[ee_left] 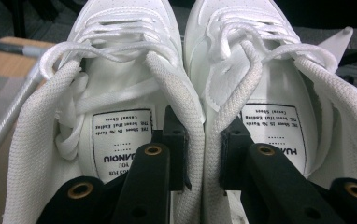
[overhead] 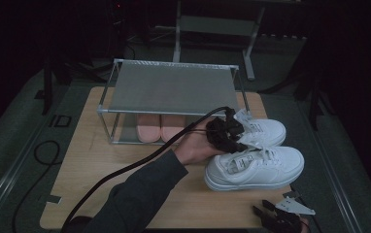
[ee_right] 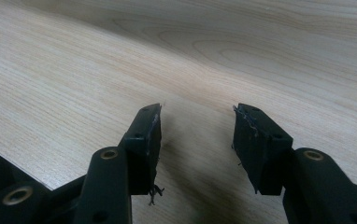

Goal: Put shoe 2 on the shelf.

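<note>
Two white lace-up sneakers stand side by side at the table's right, toes pointing right: the far one [overhead: 266,132] and the near one [overhead: 261,170]. My left gripper [overhead: 227,133] reaches in at their heel openings. In the left gripper view one jaw sits inside each shoe, and the left gripper [ee_left: 203,126] pinches the two touching inner collars together, between the far sneaker [ee_left: 120,56] and the near sneaker [ee_left: 260,46]. My right gripper [overhead: 271,213] rests at the table's front right corner. In its own view the right gripper [ee_right: 197,116] stands open over bare wood.
A metal-framed shoe rack [overhead: 174,87] stands at the back of the wooden table [overhead: 101,165], just left of the sneakers. A pair of pink slippers [overhead: 159,127] lies under its shelf. The left gripper's black cable [overhead: 125,170] trails across the table.
</note>
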`<state>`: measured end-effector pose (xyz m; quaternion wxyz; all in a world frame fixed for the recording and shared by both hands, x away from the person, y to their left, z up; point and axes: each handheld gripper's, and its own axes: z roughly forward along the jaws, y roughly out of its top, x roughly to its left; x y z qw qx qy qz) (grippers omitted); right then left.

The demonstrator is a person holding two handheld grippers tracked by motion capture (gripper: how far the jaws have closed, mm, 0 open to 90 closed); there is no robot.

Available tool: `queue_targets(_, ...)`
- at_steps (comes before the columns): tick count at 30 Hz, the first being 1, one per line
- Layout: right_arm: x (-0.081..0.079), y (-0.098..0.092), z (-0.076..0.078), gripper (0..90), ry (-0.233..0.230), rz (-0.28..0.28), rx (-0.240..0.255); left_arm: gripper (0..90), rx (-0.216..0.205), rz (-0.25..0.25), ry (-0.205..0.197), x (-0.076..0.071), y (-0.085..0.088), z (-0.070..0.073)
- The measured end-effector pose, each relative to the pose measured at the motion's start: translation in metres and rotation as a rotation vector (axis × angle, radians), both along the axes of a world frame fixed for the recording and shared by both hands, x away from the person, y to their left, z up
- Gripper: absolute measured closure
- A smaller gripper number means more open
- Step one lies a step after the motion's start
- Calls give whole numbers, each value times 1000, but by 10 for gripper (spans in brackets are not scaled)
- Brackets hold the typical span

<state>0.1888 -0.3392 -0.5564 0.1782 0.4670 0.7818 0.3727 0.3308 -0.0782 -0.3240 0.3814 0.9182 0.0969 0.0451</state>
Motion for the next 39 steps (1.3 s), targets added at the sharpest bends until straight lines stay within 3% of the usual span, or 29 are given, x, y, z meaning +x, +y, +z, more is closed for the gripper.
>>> queue_targets(19, 0, 0, 0, 510, 1, -2, 3, 773, -32, -1, -7, 11, -7, 29)
queue_targets(39, 0, 0, 0, 508, 1, -1, 2, 772, -48, 52, -52, 40, -23, 55)
